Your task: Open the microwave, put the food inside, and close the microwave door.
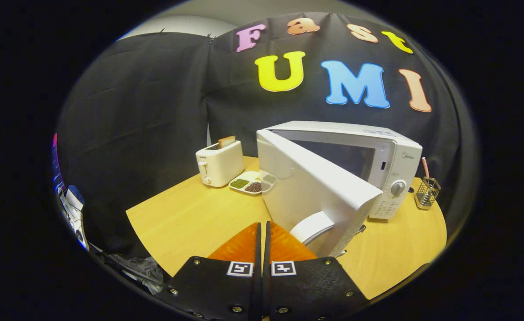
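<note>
A white microwave (389, 156) stands on the wooden table (190, 218), its door (315, 187) swung open toward me. A white divided tray of food (249, 183) with green and brown portions lies on the table between the toaster and the open door. My gripper (262, 225) is shut, the two fingers side by side with nothing between them, just left of the door's near edge. The tray lies well beyond the fingertips. A white rounded part (311, 227) shows at the foot of the door, right of my fingers.
A white toaster (219, 162) with a slice of bread in it stands left of the tray. A wire holder (427, 191) with a pink stick sits right of the microwave. The table's near left edge drops off toward clutter (137, 267) on the floor.
</note>
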Motion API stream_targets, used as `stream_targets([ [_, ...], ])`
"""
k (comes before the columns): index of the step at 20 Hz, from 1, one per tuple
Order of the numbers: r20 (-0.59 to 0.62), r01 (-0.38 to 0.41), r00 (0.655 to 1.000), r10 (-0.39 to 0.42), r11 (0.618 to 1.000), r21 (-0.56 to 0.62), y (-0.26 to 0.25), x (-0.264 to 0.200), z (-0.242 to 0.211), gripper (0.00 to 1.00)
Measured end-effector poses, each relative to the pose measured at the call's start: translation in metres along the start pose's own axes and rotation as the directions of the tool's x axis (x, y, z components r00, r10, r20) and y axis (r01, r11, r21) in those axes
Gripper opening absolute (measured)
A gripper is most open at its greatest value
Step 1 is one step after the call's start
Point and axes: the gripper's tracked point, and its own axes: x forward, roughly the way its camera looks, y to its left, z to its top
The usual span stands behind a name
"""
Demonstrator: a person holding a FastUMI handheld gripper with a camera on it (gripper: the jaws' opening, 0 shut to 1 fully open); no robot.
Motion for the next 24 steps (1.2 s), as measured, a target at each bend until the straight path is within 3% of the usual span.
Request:
stream_targets([
  [13, -0.006, 0.213, 0.977, -0.213, 0.975, 0.068, -0.118, 0.041, 0.025, 0.01],
  [24, -0.003, 0.353, 0.935, -0.354, 0.932, 0.085, -0.179, 0.098, 0.047, 0.01],
])
